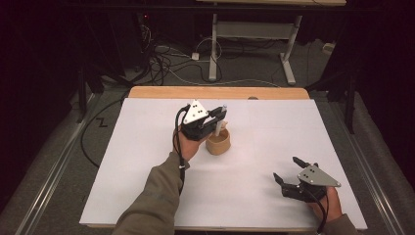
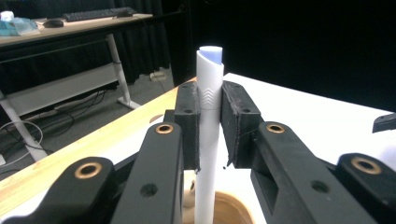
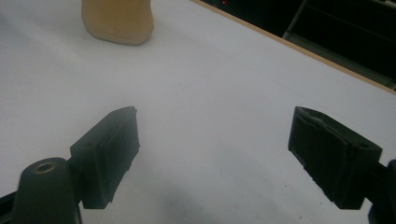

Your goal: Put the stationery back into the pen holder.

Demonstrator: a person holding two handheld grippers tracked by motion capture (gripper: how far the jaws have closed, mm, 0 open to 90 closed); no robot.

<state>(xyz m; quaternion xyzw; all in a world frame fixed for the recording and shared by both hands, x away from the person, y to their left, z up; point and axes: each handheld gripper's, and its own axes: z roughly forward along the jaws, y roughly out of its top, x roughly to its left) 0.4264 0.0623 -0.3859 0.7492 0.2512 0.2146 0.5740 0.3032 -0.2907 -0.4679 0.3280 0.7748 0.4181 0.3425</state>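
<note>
One white pen [image 2: 208, 135] in one cup [image 1: 218, 142], clamped by left hand-held gripper [image 1: 218, 117]

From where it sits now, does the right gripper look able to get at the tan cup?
Probably yes. The right gripper is open and holds nothing, and bare white table lies between it and the tan cup. The left gripper, holding the white pen over the cup, may crowd it.

A smooth white plastic pen [image 2: 208, 140] with a pale blue tip stands between the matt black, slightly rough rubber pads [image 2: 238, 121] of the left claw [image 2: 209, 122]. Below sits a tan cup [image 1: 218, 142] with a smooth, dull wood-like finish. The table [image 1: 147, 161] has a matt white paper-like sheet over a light wooden edge.
</note>
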